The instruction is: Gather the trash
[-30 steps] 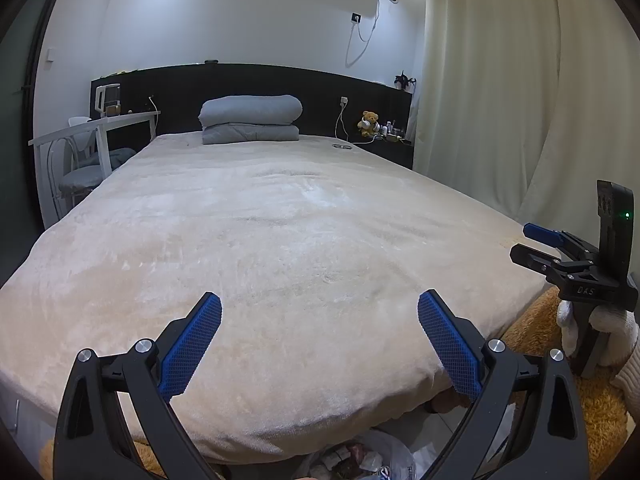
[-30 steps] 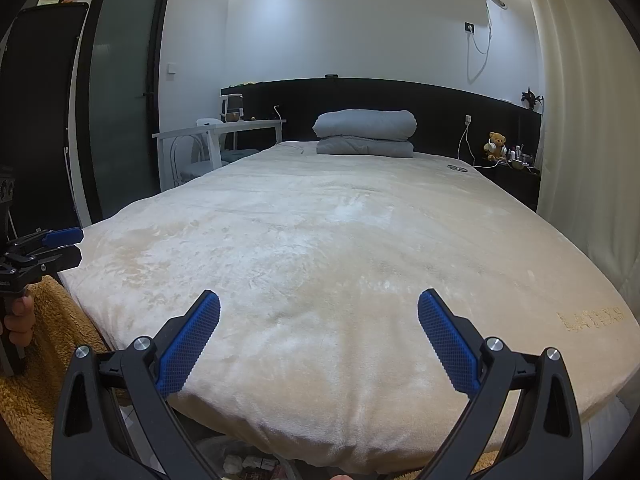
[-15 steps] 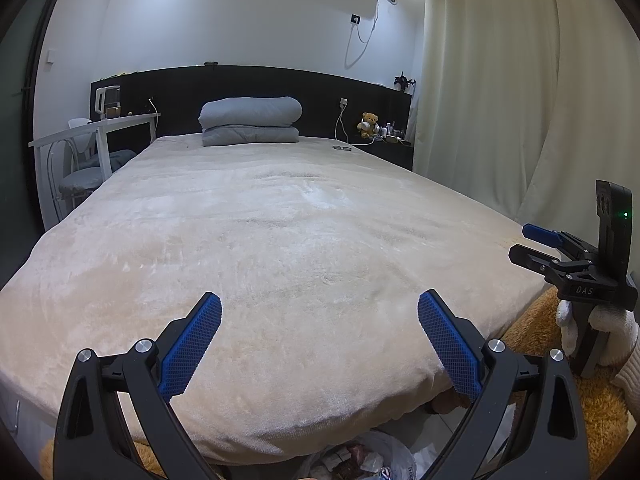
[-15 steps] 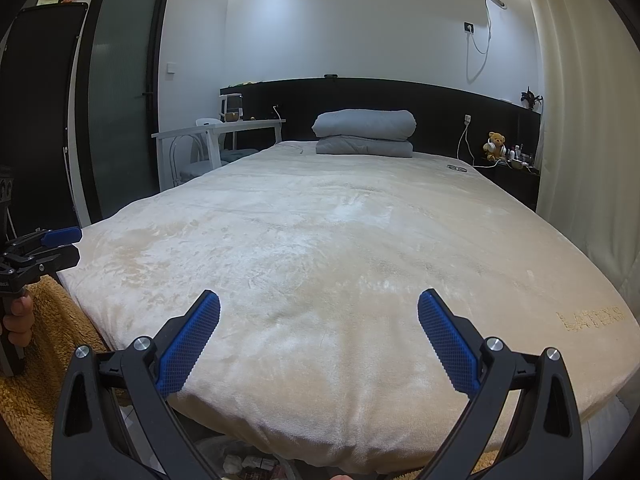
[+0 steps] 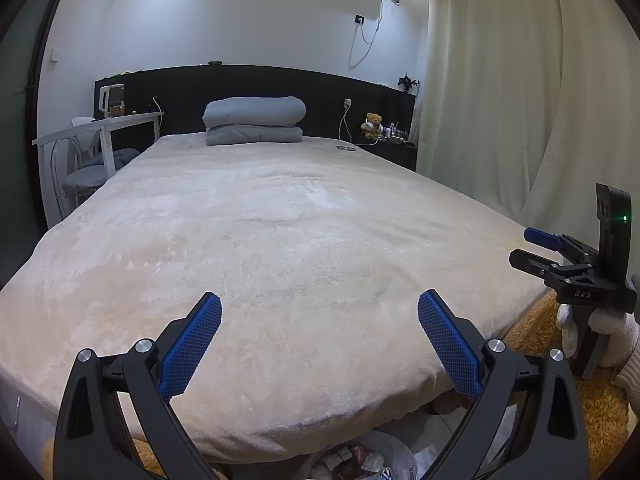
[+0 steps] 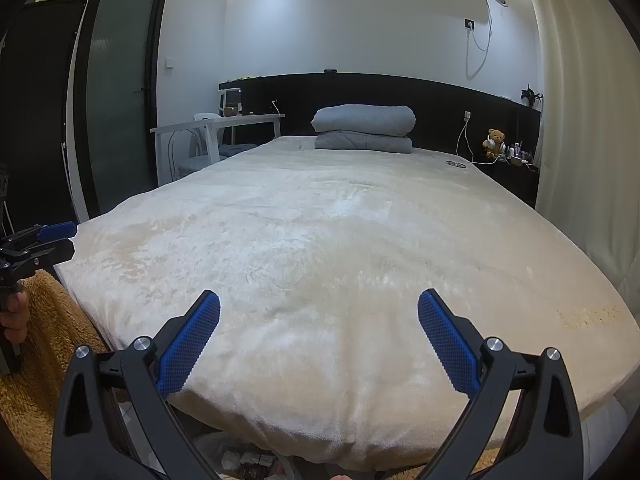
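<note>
At six o'clock in the left wrist view, one clear plastic bag of mixed trash (image 5: 360,458) lies on the floor under the cream plush blanket (image 5: 280,240); the left gripper (image 5: 320,322) hovers spread and empty. Reaching it likely means dipping below the blanket's edge.

In the right wrist view, the right gripper (image 6: 319,320) is equally spread; trash scraps (image 6: 248,460) show at six o'clock. Two grippers, one bag.

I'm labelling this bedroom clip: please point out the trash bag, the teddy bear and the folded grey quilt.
trash bag (image 5: 362,458): left wrist view, on its crumpled contents below the bed's foot.
teddy bear (image 5: 373,124): left wrist view, on its body.
folded grey quilt (image 6: 363,120): right wrist view, on the upper fold.
</note>
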`<state>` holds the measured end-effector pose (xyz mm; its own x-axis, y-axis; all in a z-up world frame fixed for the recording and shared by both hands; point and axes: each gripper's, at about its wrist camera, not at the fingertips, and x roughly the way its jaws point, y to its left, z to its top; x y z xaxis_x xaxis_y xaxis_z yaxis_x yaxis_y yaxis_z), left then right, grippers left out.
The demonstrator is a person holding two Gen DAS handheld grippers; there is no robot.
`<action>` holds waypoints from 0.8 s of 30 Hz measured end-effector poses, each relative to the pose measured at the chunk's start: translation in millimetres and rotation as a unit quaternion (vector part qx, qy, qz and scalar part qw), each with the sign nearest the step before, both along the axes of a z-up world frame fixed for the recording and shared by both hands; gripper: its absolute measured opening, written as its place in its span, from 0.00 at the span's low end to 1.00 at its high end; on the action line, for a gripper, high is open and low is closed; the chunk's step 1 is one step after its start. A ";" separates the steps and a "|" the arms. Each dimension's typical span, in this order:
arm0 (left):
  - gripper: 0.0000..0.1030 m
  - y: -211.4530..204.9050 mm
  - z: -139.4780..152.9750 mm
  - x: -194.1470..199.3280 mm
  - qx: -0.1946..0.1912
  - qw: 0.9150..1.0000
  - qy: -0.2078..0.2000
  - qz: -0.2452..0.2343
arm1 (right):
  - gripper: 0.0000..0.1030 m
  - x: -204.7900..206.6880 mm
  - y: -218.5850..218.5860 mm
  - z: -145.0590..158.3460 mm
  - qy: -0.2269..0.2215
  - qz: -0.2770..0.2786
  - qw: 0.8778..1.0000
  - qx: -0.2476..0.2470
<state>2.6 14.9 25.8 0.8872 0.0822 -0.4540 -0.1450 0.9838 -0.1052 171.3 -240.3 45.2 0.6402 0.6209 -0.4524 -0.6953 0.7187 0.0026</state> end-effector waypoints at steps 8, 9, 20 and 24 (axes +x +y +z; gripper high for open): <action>0.94 1.2 0.3 -2.3 -0.004 1.000 -0.005 -0.001 | 0.95 -2.3 -3.6 -0.7 -0.001 -0.002 1.000 0.005; 0.94 1.2 -0.3 -2.1 -0.004 1.000 -0.004 0.000 | 0.95 -1.1 -3.2 -1.0 0.001 -0.002 1.000 0.004; 0.94 -4.2 -0.6 -5.6 0.000 1.000 -0.007 -0.010 | 0.95 -0.4 -4.6 -1.2 0.003 -0.002 1.000 0.004; 0.94 -7.1 -2.2 -6.5 0.000 1.000 -0.005 -0.013 | 0.95 -2.5 -5.7 -1.2 0.004 0.000 1.000 0.004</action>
